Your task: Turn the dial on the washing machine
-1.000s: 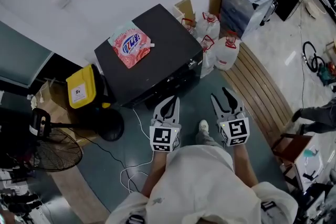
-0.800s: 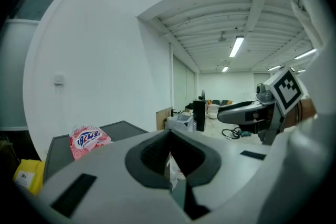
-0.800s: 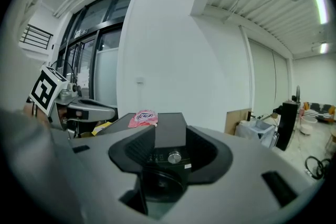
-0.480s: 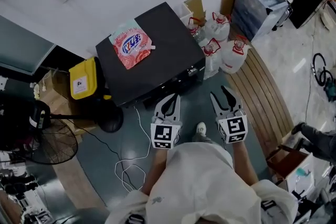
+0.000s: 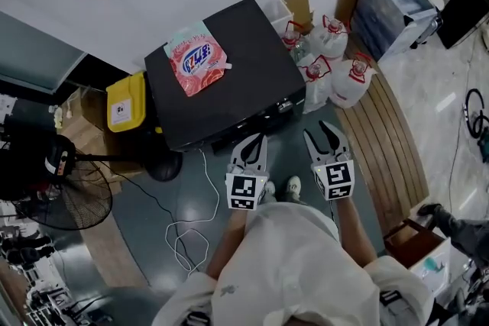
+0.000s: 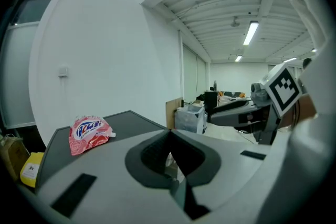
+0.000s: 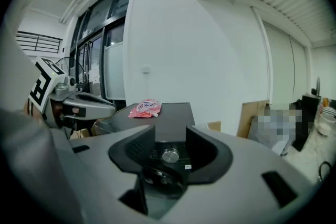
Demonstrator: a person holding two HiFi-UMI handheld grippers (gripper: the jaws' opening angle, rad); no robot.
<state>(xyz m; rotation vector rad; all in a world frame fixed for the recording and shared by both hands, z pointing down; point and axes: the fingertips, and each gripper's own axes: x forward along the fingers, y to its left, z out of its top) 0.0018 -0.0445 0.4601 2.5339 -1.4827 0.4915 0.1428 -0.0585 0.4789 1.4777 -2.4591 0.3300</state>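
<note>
1. The washing machine [image 5: 237, 99] is a black box that stands against the white wall; the head view looks at it from above.
2. Its dial [image 5: 285, 106] is a small silver knob on the front panel, near the machine's right corner. In the right gripper view the dial [image 7: 170, 155] shows straight ahead, well apart from the jaws.
3. The right gripper [image 5: 321, 135] is held in front of the machine, above the grey floor. Its jaws stand a little apart – a narrow gap only – and nothing is between them (the dial only shows through this gap from far off).
4. The left gripper [image 5: 254, 141] is held just beside the right one, also short of the front panel. In the left gripper view its jaws meet at the tips, and they hold nothing.
5. A pink detergent pouch [image 5: 197, 57] lies flat on the top of the machine, toward the wall.
6. A yellow container [image 5: 126, 101] stands just beside the machine on the left of the head view, and a floor fan [image 5: 67, 195] is further left.
7. White jugs with red caps [image 5: 336, 72] stand on the other side of the machine – next to them is a floor strip of wooden slats [image 5: 390, 141].
8. A white cable [image 5: 187, 229] lies in loops on the floor before the machine.
</note>
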